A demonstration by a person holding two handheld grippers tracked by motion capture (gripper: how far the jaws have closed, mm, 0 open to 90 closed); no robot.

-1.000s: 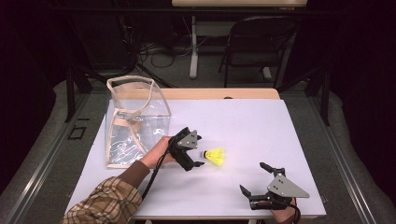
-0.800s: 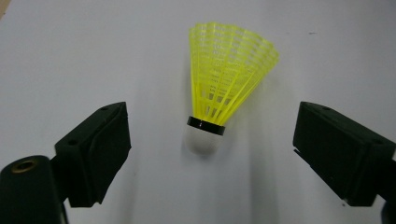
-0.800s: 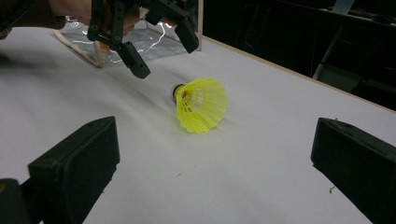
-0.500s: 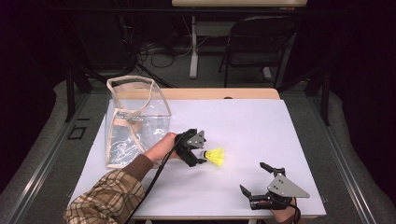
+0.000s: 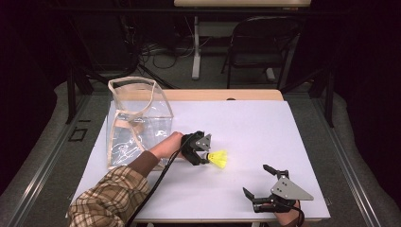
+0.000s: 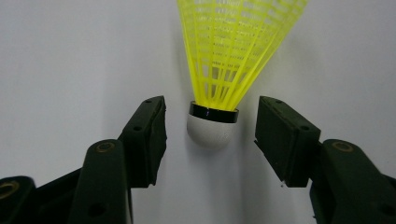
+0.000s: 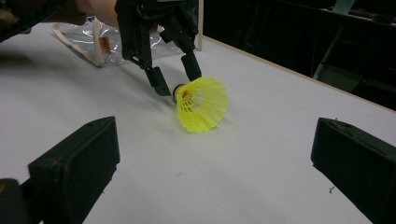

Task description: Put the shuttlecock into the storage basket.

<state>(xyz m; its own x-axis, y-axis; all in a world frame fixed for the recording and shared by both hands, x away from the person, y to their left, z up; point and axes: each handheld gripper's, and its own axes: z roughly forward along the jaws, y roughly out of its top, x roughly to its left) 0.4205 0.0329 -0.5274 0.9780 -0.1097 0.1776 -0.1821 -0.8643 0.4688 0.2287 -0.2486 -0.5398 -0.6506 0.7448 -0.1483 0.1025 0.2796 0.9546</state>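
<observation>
Overhead, white table (image 5: 265,127) (dark room), chair (image 5: 262,45)

clear plastic tote bag with beige straps (image 5: 137,123) left of centre, white table sheet (image 5: 265,127) mid-frame, black folding chair (image 5: 265,49) upper right, floor cables (image 5: 156,52) upper left

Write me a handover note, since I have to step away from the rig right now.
Left gripper: jaws have just been closing around the cork of the yellow shuttlecock, gaps remain on both sides, not gripped.
Right gripper: open, holding nothing, near the table's front edge.
Clear bag: upright at the table's left.
Done: approach.
Left: close on the cork, lift; the bag seems the likely destination.
</observation>
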